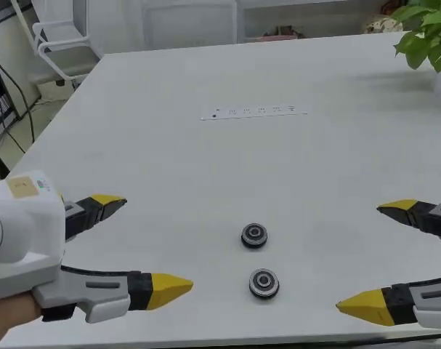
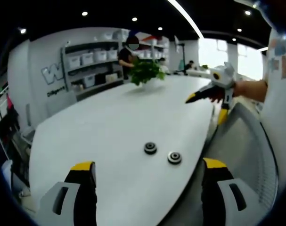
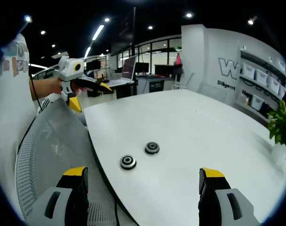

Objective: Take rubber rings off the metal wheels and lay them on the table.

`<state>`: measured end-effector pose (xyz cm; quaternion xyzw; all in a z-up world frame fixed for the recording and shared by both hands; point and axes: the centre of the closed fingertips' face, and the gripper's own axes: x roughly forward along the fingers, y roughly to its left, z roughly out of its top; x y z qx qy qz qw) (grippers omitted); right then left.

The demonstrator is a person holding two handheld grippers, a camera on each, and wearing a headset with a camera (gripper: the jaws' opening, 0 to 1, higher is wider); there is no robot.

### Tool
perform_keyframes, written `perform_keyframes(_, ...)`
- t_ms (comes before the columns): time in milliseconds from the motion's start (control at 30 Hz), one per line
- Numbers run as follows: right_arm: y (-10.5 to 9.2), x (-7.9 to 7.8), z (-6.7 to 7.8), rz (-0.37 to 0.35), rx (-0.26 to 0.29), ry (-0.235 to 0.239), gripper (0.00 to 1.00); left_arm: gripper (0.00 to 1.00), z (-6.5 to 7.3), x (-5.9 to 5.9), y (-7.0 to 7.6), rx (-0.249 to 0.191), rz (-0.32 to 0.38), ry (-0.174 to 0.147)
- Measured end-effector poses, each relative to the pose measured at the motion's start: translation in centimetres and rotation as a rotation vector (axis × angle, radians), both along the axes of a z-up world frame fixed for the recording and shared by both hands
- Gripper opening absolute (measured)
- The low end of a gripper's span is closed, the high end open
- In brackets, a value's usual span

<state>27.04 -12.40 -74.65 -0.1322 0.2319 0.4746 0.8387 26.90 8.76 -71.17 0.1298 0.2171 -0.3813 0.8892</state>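
Closest to the person, the left gripper (image 1: 155,243) hovered over the front edge of the bench (image 1: 205,167). Its yellow-tipped jaws stood wide apart with nothing between them. The right gripper (image 1: 359,257) mirrored it from the other side, also spread wide and empty. The two pointed inward at each other with the work between them, which looked like a ready stance before reaching in rather than a grasp under way.

Between them, close to the front edge, the nearer wheel (image 1: 264,283) lay flat on its side. The farther wheel (image 1: 254,235) lay just beyond it, near but not touching. Each carried a dark outer band, taken to be the rubber rings (image 1: 264,294), so both rings seemed still on and none had been laid on the bench. Lying flat, the wheels would not roll, and their rims were open to a pinch from either side. One gripper would likely need to pin a wheel while the other peeled its ring.

Farther back, a socket strip (image 1: 253,113) sat flush in the bench top, well clear of the work. A plant (image 1: 426,33) stood at the far right corner, and a white chair (image 1: 57,43) stood beyond the far left edge.
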Motion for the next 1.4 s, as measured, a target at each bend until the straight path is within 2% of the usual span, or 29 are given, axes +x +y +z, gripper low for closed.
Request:
perform_keyframes(867, 0.0, 0.0, 0.0, 0.002, 0.002, -0.01, 0.97, 0.93, 0.0, 0.1, 0.0, -0.01, -0.005, -0.004)
perform_keyframes(1400, 0.7, 1.0, 0.6, 0.021, 0.009, -0.025, 0.95, 0.92, 0.3, 0.8, 0.0, -0.003, -0.014, -0.02)
